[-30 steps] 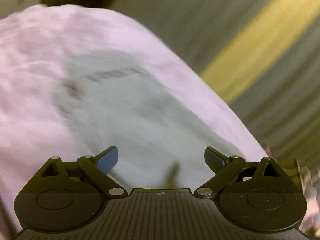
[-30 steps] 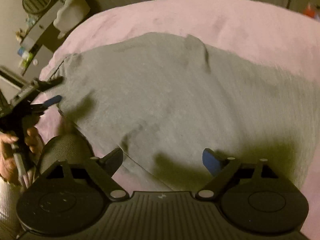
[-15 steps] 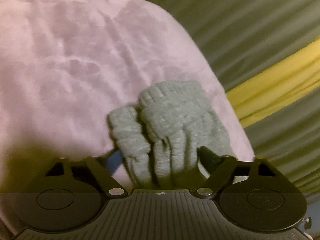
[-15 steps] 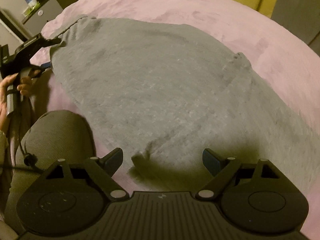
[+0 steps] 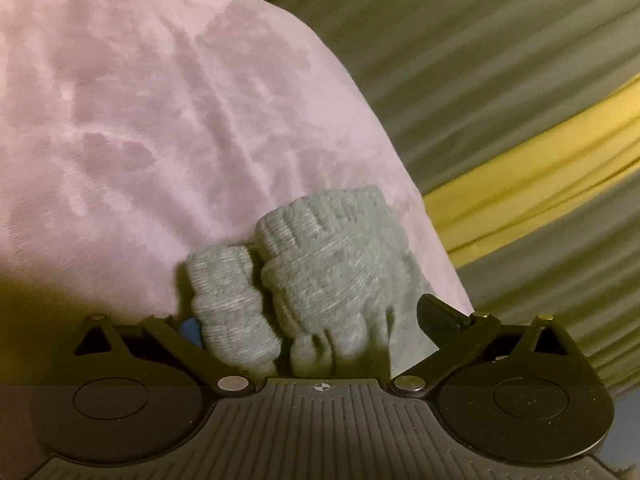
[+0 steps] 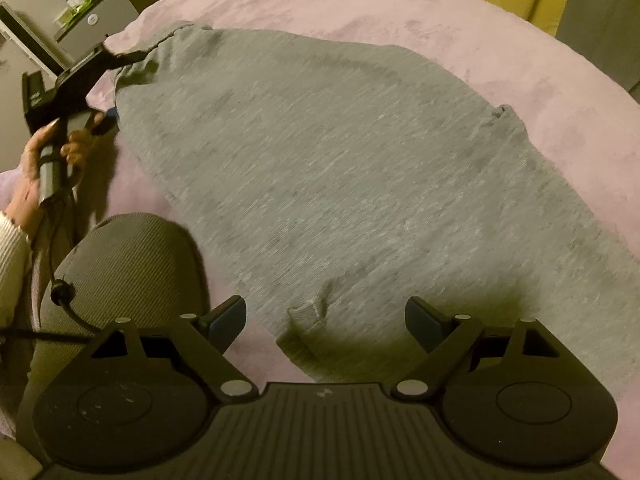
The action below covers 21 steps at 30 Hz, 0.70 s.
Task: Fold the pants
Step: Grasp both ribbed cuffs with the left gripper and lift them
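- The grey pants [image 6: 352,184] lay spread on the pink blanket [image 6: 400,8].
- Left gripper [image 5: 312,322] pinched the bunched ribbed waistband [image 5: 320,256]; right gripper [image 6: 326,316] hung open.
- Soft, limp and light; thick hems likely grip best.

Grey knit pants [image 6: 340,184] lie spread flat across a pink bed, reaching from the far left corner toward the near right. One ribbed, gathered cuff [image 5: 320,272] bunches in thick folds at the bed's edge, while a small wrinkle puckers the near hem.
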{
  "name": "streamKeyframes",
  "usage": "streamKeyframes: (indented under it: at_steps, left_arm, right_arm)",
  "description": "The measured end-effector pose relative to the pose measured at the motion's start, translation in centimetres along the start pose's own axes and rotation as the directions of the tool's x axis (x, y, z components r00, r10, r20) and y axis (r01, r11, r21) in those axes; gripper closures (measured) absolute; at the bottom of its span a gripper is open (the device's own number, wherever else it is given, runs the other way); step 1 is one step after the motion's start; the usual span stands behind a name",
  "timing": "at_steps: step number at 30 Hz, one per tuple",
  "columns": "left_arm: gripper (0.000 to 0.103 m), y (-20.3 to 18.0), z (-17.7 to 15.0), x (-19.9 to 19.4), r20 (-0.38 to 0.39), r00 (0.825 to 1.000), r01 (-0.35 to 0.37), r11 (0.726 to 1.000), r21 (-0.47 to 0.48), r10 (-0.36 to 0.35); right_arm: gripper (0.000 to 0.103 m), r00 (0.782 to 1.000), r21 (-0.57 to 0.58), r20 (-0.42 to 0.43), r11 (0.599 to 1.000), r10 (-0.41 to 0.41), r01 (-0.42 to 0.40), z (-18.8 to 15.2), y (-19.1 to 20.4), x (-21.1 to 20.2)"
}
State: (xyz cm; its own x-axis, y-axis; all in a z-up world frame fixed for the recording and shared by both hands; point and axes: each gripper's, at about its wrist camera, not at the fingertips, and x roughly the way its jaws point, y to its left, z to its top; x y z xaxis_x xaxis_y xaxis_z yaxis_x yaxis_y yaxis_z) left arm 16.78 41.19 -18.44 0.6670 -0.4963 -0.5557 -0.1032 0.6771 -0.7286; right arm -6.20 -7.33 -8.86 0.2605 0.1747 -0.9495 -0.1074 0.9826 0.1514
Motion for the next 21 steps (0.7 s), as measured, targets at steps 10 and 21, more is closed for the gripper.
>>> streamKeyframes:
  at_steps: [10, 21]
  left_arm:
    - [0.040, 0.0, -0.3, 2.1, -0.071, 0.995, 0.068, 0.997, -0.022, -0.070]
    - [0.070, -4.4, -0.2, 1.7, -0.046, 0.999, 0.001, 0.996, 0.087, 0.003]
  right_arm:
    - [0.016, 1.000, 0.029, 0.007, 0.999, -0.019, 0.018, 0.4, -0.2, 0.5]
    - [0.016, 0.997, 0.059, 0.057, 0.997, -0.049, 0.046, 0.1, -0.8, -0.8]
